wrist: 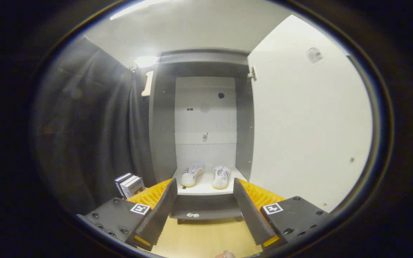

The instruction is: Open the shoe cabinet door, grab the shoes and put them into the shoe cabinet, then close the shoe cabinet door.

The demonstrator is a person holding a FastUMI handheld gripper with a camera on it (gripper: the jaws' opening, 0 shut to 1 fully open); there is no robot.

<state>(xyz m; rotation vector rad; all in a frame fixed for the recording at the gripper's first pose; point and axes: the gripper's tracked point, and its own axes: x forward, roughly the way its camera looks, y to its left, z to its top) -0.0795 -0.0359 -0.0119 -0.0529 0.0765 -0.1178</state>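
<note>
**Shoes In, Door Left to Shut**

Two shoes (205,176) side by side on the bottom shelf of the cabinet (163,143) — already inside, beyond the fingers. Door (307,125) wide open, swung out to the right. Probably light to push, stiff and flat, smooth too, so likely slippery to pinch. Best pushed on its free outer edge — far from the hinge. Gripper (205,211) spread wide apart, holding nothing. Held level and low, pointing straight into the cabinet, a little back from it. Some boxes (129,185) on the floor to the left, by the dark curtain (95,125).
</note>
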